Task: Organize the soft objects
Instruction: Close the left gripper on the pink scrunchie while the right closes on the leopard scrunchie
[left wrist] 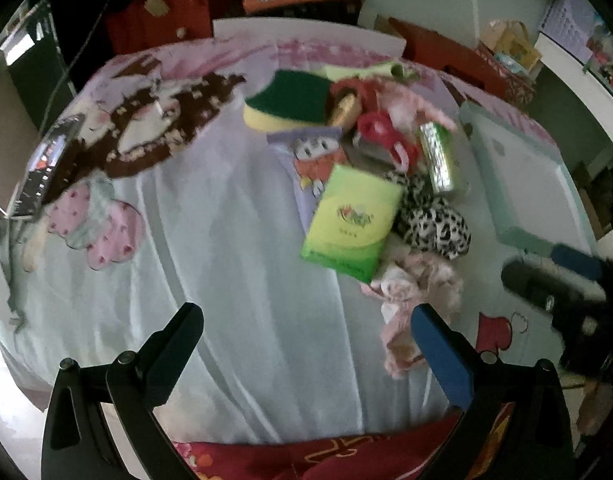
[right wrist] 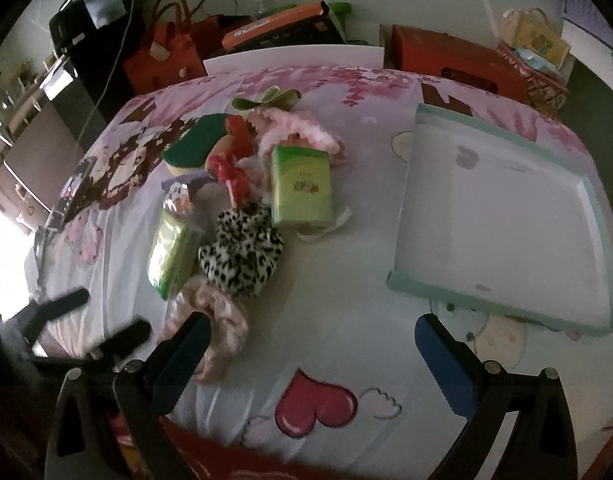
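Soft things [right wrist: 242, 200] heaped on bedsheet [right wrist: 346, 280], tray [right wrist: 502, 236] beside heap. Left gripper [left wrist: 306, 344] spread wide, holding nothing. Right gripper [right wrist: 312, 350] likewise wide, holding nothing.

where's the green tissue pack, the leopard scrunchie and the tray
green tissue pack [right wrist: 301, 190]: right wrist view, middle of its printed front face
leopard scrunchie [right wrist: 242, 252]: right wrist view, on its spotted fabric ring
tray [right wrist: 426, 282]: right wrist view, on its pale green near rim
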